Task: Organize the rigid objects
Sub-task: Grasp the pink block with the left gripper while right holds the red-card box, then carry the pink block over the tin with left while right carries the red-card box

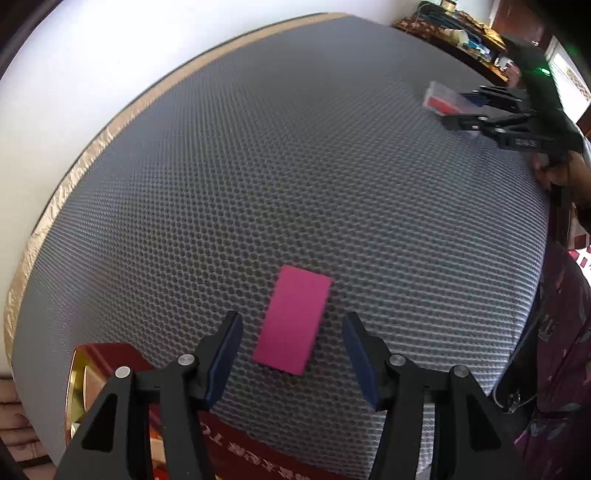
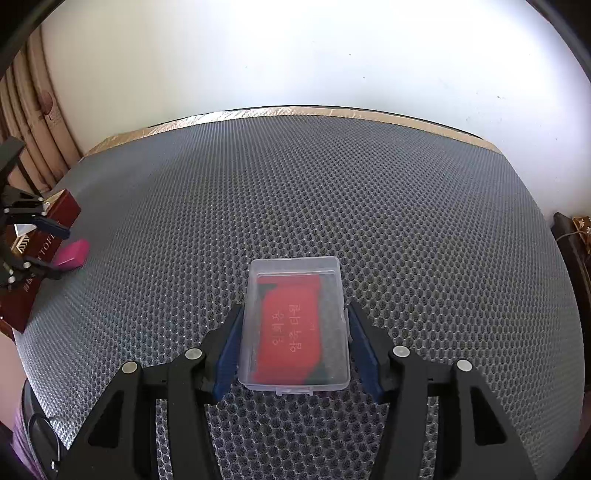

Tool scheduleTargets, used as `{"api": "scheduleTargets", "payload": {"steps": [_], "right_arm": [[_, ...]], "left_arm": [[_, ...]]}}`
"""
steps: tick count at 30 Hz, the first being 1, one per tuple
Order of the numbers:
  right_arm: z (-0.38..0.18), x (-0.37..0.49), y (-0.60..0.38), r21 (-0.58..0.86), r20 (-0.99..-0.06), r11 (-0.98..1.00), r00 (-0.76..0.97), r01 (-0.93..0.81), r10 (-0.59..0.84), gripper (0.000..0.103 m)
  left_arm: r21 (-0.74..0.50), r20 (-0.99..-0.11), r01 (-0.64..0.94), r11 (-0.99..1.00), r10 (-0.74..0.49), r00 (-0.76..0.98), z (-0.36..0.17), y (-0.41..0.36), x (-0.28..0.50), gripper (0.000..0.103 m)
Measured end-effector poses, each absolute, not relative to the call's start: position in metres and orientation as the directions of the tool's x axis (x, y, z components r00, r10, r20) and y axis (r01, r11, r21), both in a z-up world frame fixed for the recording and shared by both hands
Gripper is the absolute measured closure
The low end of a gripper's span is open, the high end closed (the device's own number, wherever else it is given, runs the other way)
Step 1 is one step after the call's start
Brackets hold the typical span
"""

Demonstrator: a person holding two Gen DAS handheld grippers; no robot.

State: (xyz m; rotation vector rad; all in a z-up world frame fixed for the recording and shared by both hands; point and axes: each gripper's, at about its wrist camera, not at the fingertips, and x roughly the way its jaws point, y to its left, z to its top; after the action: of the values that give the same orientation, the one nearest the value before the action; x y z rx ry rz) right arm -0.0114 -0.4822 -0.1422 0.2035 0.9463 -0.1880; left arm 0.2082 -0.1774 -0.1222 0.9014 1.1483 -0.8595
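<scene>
A flat magenta block [image 1: 293,319] lies on the grey honeycomb mat [image 1: 295,166], just ahead of and between the fingers of my left gripper [image 1: 291,328], which is open and empty. The block also shows in the right wrist view [image 2: 72,253], at the far left. My right gripper [image 2: 293,325] is shut on a clear plastic box [image 2: 295,325] with a red packet inside. The box rests on the mat [image 2: 332,184]. In the left wrist view the box [image 1: 443,98] and right gripper [image 1: 471,110] sit at the far right.
A dark red box with gold lettering [image 1: 107,373] stands at the mat's near left corner, beside the left gripper; it also shows in the right wrist view [image 2: 37,254]. A white wall stands behind the mat. Cluttered shelves [image 1: 461,29] are at the far right.
</scene>
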Motion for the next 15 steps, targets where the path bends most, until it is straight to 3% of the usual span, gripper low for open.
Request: {"api": "scheduleTargets", "payload": {"steps": [5, 7, 8, 15], "right_arm": [[-0.142, -0.007, -0.48, 0.09, -0.817, 0.965, 0.572, 0.247, -0.07, 0.048], [-0.142, -0.006, -0.48, 0.091, -0.816, 0.965, 0.573, 0.246, -0.069, 0.046], [-0.142, -0.006, -0.481, 0.092, -0.816, 0.965, 0.574, 0.245, -0.068, 0.046], [-0.142, -0.003, -0.475, 0.083, -0.814, 0.969, 0.576, 0.234, -0.069, 0.041]], "left_arm": [[0.071, -0.986, 0.897, 0.437, -0.104, 0.128, -0.136, -0.175, 0.232, 0.047], [0.067, -0.985, 0.891, 0.448, -0.114, 0.132, -0.135, -0.175, 0.237, 0.068], [0.067, -0.984, 0.889, 0.454, -0.118, 0.135, -0.134, -0.175, 0.236, 0.073], [0.161, -0.95, 0.762, 0.627, -0.109, 0.291, -0.132, -0.174, 0.214, 0.073]]}}
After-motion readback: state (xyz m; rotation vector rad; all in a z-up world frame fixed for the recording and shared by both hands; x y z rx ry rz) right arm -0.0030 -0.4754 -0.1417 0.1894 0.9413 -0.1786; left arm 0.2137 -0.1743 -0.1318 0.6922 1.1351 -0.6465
